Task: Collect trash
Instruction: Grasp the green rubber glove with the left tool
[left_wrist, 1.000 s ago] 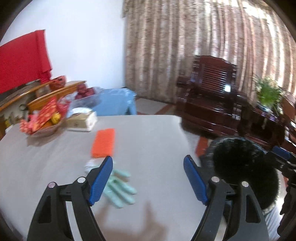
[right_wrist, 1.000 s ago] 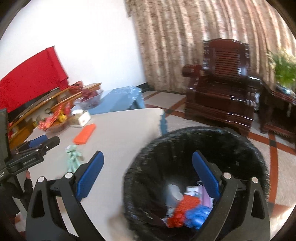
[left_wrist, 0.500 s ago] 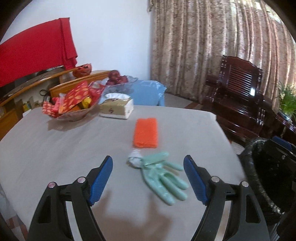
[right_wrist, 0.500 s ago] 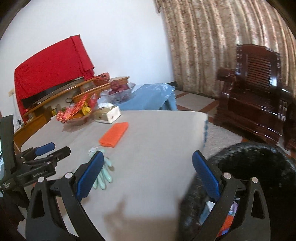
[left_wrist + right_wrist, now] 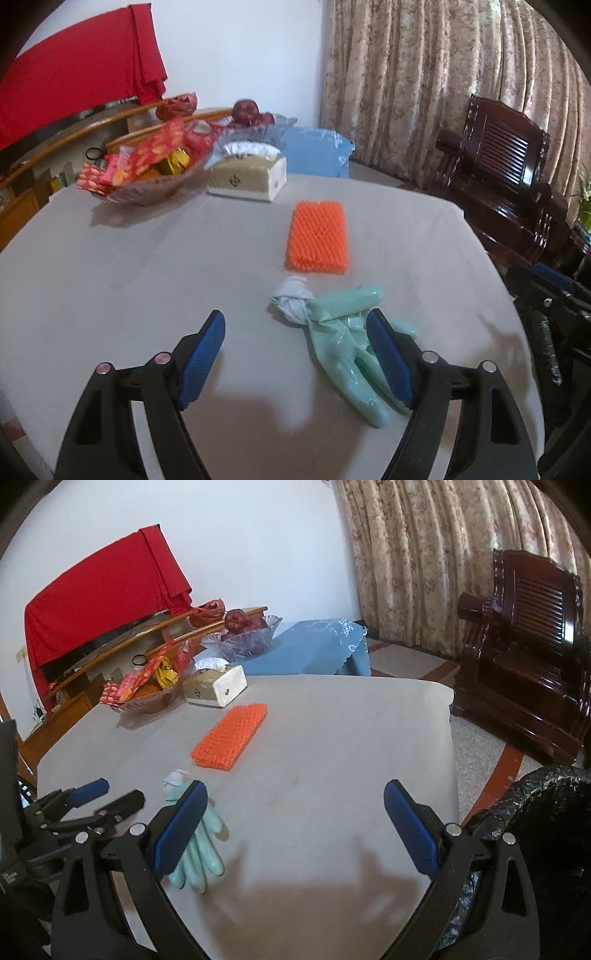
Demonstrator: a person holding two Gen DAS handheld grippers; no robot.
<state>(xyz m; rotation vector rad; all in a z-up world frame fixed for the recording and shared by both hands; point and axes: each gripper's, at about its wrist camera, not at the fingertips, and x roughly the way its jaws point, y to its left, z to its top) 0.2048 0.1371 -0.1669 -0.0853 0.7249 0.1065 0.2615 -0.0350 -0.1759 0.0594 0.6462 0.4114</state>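
On the grey table we have swung both claws away from the bin at lower right; the left gripper and right gripper gape wide and empty. The green glove at lower centre, orange mesh above it, looks next.

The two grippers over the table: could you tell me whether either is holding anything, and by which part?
Nothing is held. The left gripper and right gripper are both open and empty; the green glove lies loose on the table.
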